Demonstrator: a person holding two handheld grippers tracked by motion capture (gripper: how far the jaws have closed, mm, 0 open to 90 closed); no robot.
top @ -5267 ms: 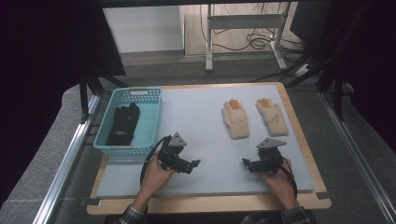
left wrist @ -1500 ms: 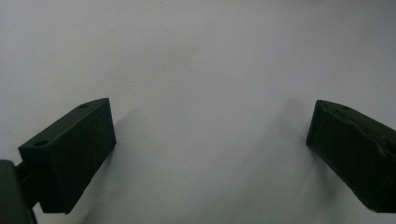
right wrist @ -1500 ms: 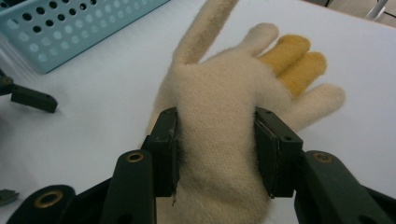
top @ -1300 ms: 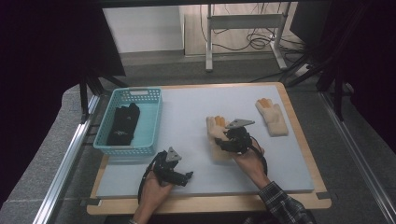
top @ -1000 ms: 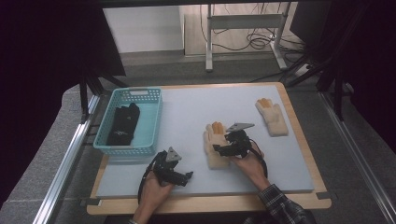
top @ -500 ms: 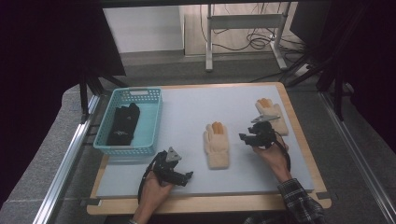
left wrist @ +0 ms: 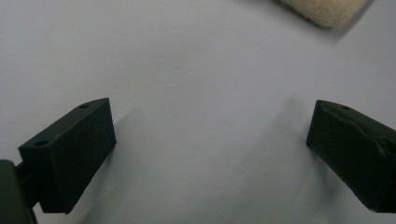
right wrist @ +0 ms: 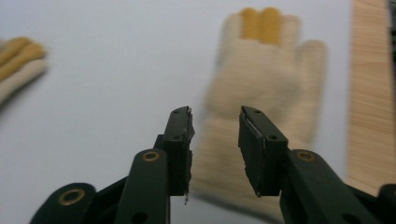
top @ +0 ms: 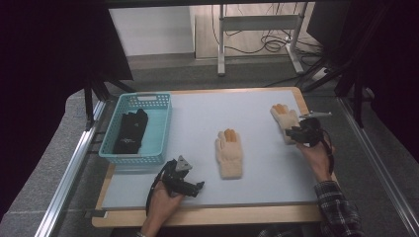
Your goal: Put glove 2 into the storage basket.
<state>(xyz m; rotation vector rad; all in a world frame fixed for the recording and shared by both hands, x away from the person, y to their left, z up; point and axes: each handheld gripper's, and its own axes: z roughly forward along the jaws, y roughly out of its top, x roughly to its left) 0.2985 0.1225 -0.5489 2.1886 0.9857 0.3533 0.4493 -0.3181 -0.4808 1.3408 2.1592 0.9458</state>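
— Near the right edge of the counter [top: 197, 106], the right claw [right wrist: 215, 122] hangs over the cuff end of the far glove [top: 285, 118]. Its jaws have just been closing and stand a little apart, with nothing pinched between them yet.

— So what could spoil the pickup?

— The gap is narrow and the glove lies flat. If the jaws come down like that, my guess is they nip only the top layer of knit, or skid off and shove the glove toward the wooden rim. The glove is also blurred in the right gripper view, so the aim may be off.

— And the other glove [top: 230, 154]?

— It lies mid-counter, fingers pointing to the far edge, well apart from the first. The left claw [left wrist: 210, 154] rests near the front edge with its jaws wide apart on bare counter (only a corner of that glove's cuff shows beyond them), so it cannot steady anything.

— Anything readable?

— No writing on either glove. The black gloves [top: 131, 131] in the blue basket [top: 160, 121] at the left edge carry a small pale mark, too small to read.
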